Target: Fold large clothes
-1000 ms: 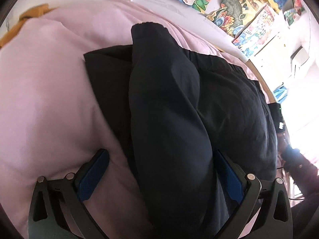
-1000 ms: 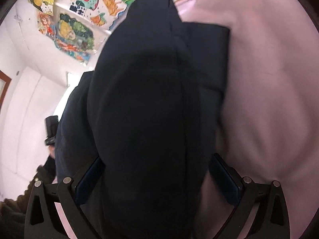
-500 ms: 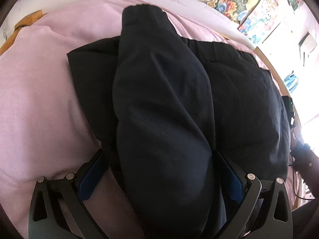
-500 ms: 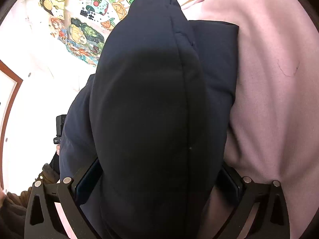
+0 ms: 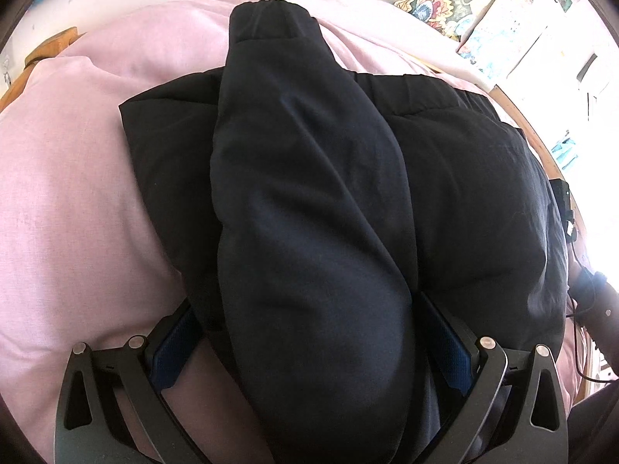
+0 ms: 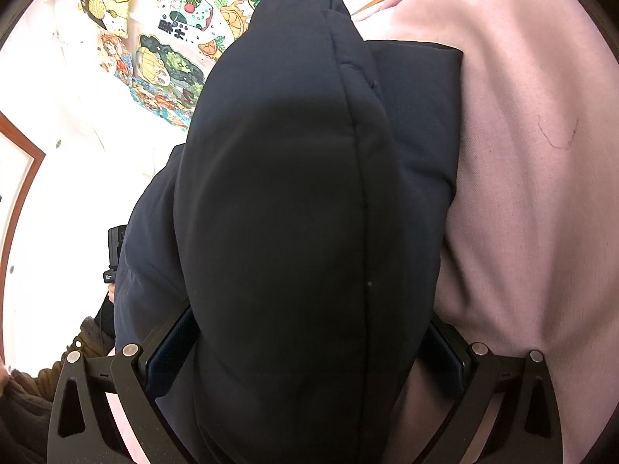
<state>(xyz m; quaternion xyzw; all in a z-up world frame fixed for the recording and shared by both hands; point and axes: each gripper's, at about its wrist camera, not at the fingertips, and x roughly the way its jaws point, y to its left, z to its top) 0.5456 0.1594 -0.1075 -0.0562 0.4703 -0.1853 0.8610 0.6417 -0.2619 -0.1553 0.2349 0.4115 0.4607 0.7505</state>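
We are in the middle of a fold. A dark padded jacket (image 5: 464, 193) lies spread on a bed under a pink sheet (image 5: 77, 193), and each of our two tools carries one of its sleeves.

In the left wrist view the left gripper (image 5: 309, 348) has its fingers (image 5: 170, 352) set wide, with the thick left-hand sleeve (image 5: 301, 193) bulging up between them and running forward over the jacket body to a gathered cuff (image 5: 271, 19) that reaches past the jacket's far edge onto the sheet. The padding fills the gap, so we judge the fingers closed on it as far as the bulk allows.

In the right wrist view the right gripper (image 6: 305, 348) shows the same picture: blue-padded fingers (image 6: 170, 352) on either side of the other sleeve (image 6: 290, 193), which hides most of the jacket beneath. Posters (image 6: 174, 65) hang on the wall beyond (nothing to do with our job).

We judge the step to be bringing both sleeves in over the body. The next move calls for lowering each sleeve flat along the jacket, keeping them roughly parallel, then releasing without dragging the cloth. The padding is springy, so a sleeve may roll off to the side once let go.
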